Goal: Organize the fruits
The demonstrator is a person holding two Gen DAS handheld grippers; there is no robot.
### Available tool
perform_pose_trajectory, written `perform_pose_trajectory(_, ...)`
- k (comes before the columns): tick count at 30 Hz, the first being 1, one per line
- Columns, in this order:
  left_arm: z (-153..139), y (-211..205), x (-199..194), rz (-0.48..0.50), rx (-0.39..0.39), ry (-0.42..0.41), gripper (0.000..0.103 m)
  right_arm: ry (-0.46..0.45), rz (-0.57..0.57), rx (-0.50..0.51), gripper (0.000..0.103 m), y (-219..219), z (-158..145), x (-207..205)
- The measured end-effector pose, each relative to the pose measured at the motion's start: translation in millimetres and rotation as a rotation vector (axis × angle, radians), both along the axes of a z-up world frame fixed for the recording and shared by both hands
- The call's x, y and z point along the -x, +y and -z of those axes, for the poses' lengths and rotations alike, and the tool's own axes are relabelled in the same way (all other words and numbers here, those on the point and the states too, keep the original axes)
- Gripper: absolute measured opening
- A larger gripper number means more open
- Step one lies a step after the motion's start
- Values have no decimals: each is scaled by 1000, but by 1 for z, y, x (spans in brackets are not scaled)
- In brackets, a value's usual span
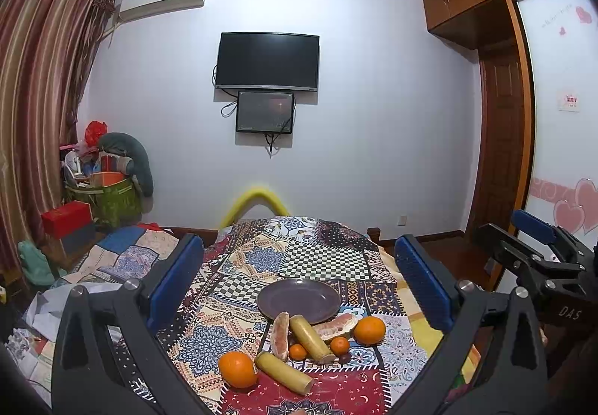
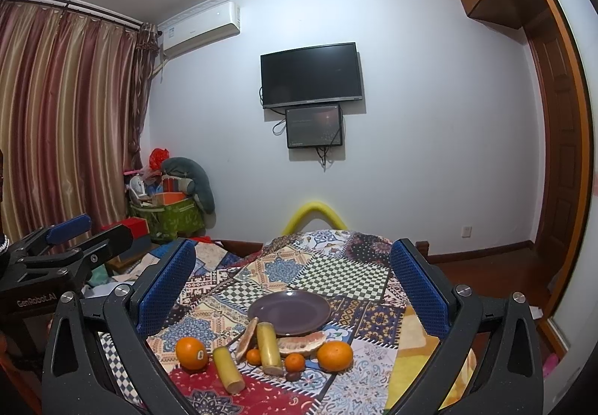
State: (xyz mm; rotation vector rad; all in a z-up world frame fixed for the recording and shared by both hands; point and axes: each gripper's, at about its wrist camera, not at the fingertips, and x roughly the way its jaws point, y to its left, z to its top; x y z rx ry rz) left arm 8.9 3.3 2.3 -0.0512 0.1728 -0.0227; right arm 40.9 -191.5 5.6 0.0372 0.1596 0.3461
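The left gripper (image 1: pixel 299 276) is held above the near end of the table with its blue-padded fingers (image 1: pixel 175 276) spread wide; nothing is gripped. The right gripper (image 2: pixel 293 282) is held likewise, fingers (image 2: pixel 166 288) parted and nothing between them. Each gripper is seen at the edge of the other's view, side by side and apart.

Framed between the fingers, a purple plate (image 1: pixel 299 299) is set on the patchwork tablecloth (image 1: pixel 325 258); no fruit lies fully on it. The fruit is grouped just in front of the plate. A large orange (image 1: pixel 238 369) is placed at the left, and a second large orange (image 1: pixel 369 330) at the right. Two yellow cane-like sticks are seen: one (image 1: pixel 283 372) lying beside the left orange, the other (image 1: pixel 310 338) reaching to the plate's near rim. One pomelo segment (image 1: pixel 280 334) stands to the left of that stick; another (image 1: pixel 336 326) lies against the plate's near rim. Two small tangerines (image 1: pixel 298 351) (image 1: pixel 339 346) are set either side of the stick. A small dark fruit (image 2: pixel 292 375) is seen in front of them.

On the far wall a television (image 1: pixel 267 62) is mounted, with a smaller screen (image 1: pixel 264 112) below it.
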Motion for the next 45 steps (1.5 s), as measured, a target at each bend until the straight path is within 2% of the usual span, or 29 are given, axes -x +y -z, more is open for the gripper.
perform_pose_trajectory(15, 4, 3, -5, -1, 1, 12, 103, 17, -1, 3, 103, 1, 6, -6)
perform_pose_trajectory(22, 17, 6, -17, -4, -2, 47, 103, 60, 7, 16, 103, 3, 19, -20)
perform_pose_trajectory(29, 41, 18, -42, -18, 6, 130, 103, 168, -7, 52, 103, 6, 47, -45)
perform_pose_trajectory(35, 71, 34, -73, -37, 23, 245, 103, 250, -22, 77, 103, 12, 69, -64)
perform_pose_trajectory(45, 135, 67, -107, -85, 43, 441, 89, 374, -88, 146, 102, 36, 108, -90)
